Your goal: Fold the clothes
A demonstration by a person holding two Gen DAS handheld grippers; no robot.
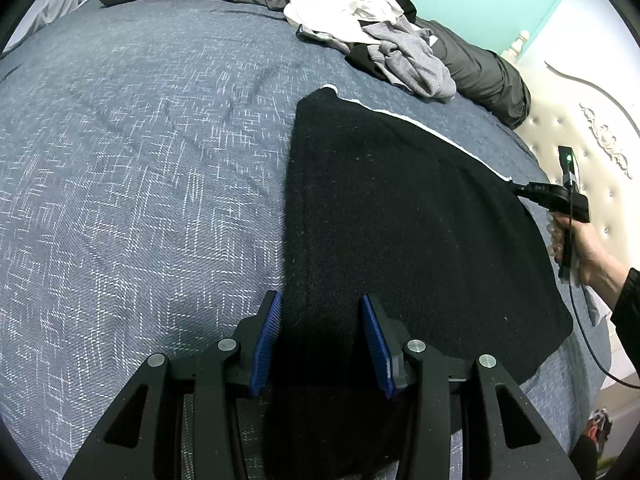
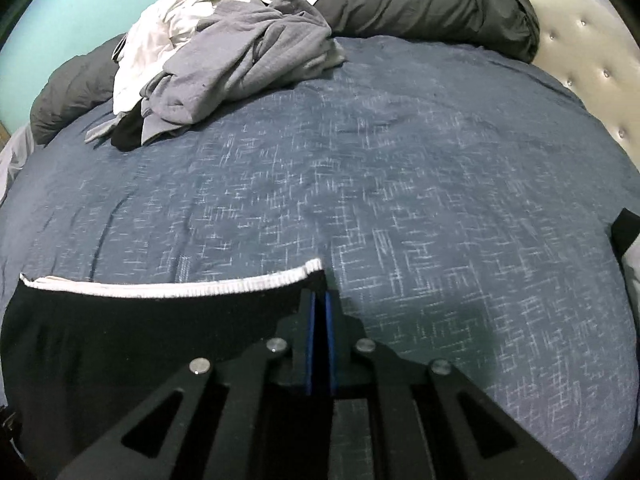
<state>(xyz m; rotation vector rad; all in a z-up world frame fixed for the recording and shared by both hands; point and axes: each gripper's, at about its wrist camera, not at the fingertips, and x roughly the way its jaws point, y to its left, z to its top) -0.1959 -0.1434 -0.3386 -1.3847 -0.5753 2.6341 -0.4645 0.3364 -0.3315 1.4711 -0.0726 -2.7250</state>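
Observation:
A black garment [image 1: 400,220] with a white trimmed edge [image 2: 180,286] lies spread flat on the blue patterned bedspread [image 1: 140,160]. My left gripper [image 1: 320,296] stands open over the near end of it, black cloth showing between the blue pads without being pinched. My right gripper [image 2: 320,298] is shut on the far right corner of the black garment [image 2: 120,340], right at the white trim. In the left wrist view the right gripper [image 1: 518,190] bites that corner at the right, held by a person's hand [image 1: 584,248].
A heap of unfolded white, grey and black clothes [image 1: 380,28] [image 2: 224,60] sits at the far side of the bed. A rolled dark grey duvet [image 1: 480,72] [image 2: 420,4] lies behind it. The tufted cream headboard [image 1: 580,140] bounds the right edge.

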